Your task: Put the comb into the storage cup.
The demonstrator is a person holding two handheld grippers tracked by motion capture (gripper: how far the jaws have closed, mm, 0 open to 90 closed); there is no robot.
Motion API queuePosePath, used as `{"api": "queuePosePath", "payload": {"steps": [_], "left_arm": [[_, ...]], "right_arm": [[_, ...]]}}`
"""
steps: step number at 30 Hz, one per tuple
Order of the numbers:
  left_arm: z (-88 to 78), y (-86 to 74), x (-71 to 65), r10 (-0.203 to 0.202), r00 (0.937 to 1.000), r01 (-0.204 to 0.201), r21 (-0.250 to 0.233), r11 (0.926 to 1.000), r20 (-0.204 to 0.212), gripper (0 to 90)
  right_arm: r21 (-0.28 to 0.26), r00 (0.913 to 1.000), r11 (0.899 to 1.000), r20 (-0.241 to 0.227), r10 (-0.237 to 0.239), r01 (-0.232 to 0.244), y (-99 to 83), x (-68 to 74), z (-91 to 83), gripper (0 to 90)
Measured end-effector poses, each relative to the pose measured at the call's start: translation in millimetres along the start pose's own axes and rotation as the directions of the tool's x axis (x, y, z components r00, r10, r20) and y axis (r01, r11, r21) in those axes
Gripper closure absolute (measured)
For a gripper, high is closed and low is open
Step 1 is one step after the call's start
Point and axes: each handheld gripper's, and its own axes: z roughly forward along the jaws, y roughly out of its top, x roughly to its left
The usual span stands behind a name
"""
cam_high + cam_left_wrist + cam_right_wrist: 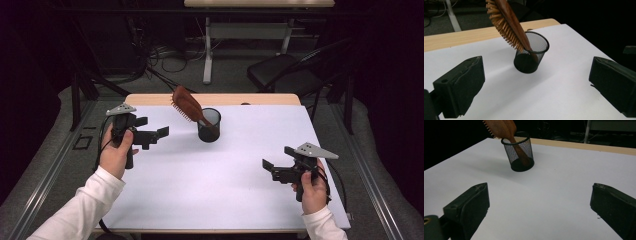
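**Getting a clean grip on the brush in the cup**

Nearest the person, the right gripper (268, 167) hovers low over the front right of the white table (240, 200), its jaws spread wide and holding nothing. In the right gripper view the cup (520, 152) sits well ahead and to the left of the gap between the jaws, so this hand is far from the work.

Further in, the left gripper (162, 133) hangs above the left side of the table, jaws also wide apart and empty, pointing toward the cup (209, 125). It is the nearer of the two.

The black mesh cup stands upright toward the back of the table, near the middle. The wooden brush (186, 104) stands handle-down inside it and leans to the left over the rim, its bristles (504, 27) facing down and left.

The step in hand looks like reaching for the brush. The left gripper should probably close across the flat head above the rim, on wood rather than bristles, and lift along the lean. The cup looks light and may tip or ride up with the handle; the right gripper could steady its wall first.
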Motion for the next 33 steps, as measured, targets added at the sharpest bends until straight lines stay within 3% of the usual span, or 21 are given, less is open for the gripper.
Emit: {"api": "queuePosePath", "payload": {"steps": [22,33], "left_arm": [[7.7,-51.9,17.9,-0.037,0.9993,0.036,0.008,0.9993,0.012,0.3],[13.3,-69.4,24.5,-0.059,0.9979,0.059,-0.012,0.9982,-0.028,0.3]], "right_arm": [[0.007,0.999,1.0,0.04,0.018,-0.018,-22.1,-9.8,-4.7,2.1],[0.014,0.9982,1.0,0.058,0.017,-0.017,-26.8,-14.2,-3.2,2.0]]}}
